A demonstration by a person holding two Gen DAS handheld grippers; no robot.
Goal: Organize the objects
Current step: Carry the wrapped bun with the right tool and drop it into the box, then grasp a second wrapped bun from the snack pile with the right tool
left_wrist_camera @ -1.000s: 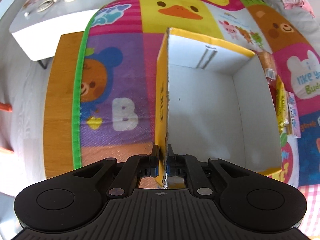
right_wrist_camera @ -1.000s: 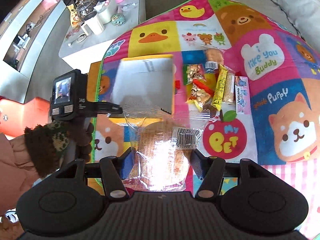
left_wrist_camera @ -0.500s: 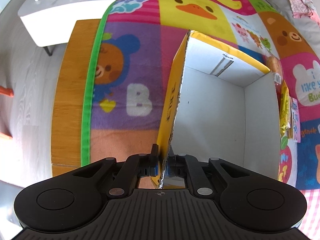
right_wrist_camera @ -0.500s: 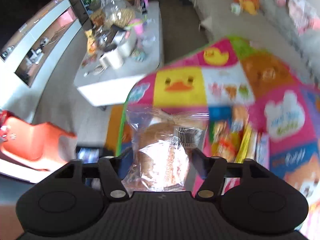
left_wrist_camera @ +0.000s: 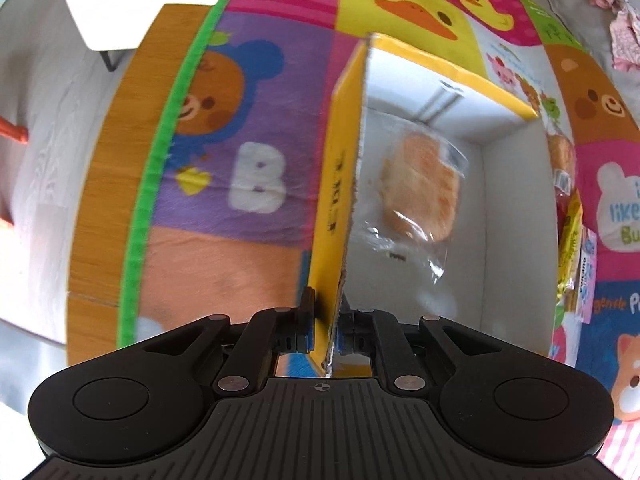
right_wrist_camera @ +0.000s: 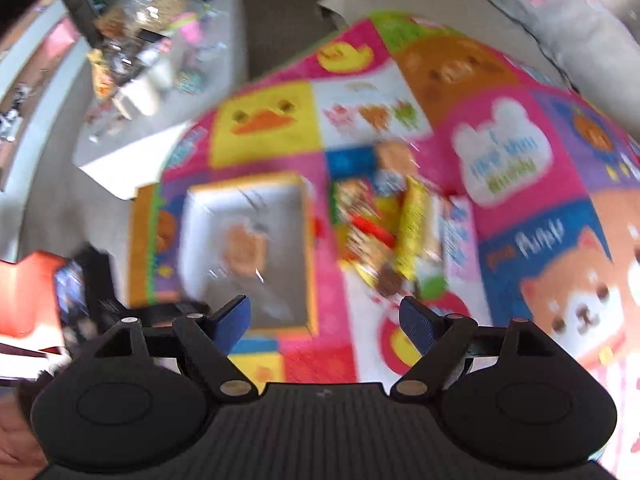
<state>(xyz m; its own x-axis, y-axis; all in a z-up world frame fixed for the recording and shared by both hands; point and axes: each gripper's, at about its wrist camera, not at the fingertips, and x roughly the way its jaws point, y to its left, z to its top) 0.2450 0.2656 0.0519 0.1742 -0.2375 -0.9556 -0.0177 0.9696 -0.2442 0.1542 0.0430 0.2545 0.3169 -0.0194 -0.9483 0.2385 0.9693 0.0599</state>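
The left claw [left_wrist_camera: 325, 334] was clamped on the near wall of an open yellow box [left_wrist_camera: 516, 216] with a white interior. The box stood on a patchwork mat [left_wrist_camera: 248, 112] printed with a duck, bears and a letter B. A bun [left_wrist_camera: 420, 184] in clear wrap lay inside the box, blurred, near the left wall. The mat, edged in green, covered a wooden counter [left_wrist_camera: 108, 168] whose bare edge showed at the left. A low white table [left_wrist_camera: 108, 4] stood beyond it on a pale floor [left_wrist_camera: 36, 160].

The right claw [right_wrist_camera: 326, 320] was held above the mat with its blue pads [right_wrist_camera: 230, 320] wide apart and nothing between them. In this blurred view the box [right_wrist_camera: 192, 240] sat below and to the left, the bun [right_wrist_camera: 244, 248] within it. A cluster of snack packets [right_wrist_camera: 392, 232] lay on the mat [right_wrist_camera: 504, 160] just right of the box. The white table [right_wrist_camera: 160, 92] carried assorted clutter, and grey sofa cushions [right_wrist_camera: 592, 32] lay at the upper right.
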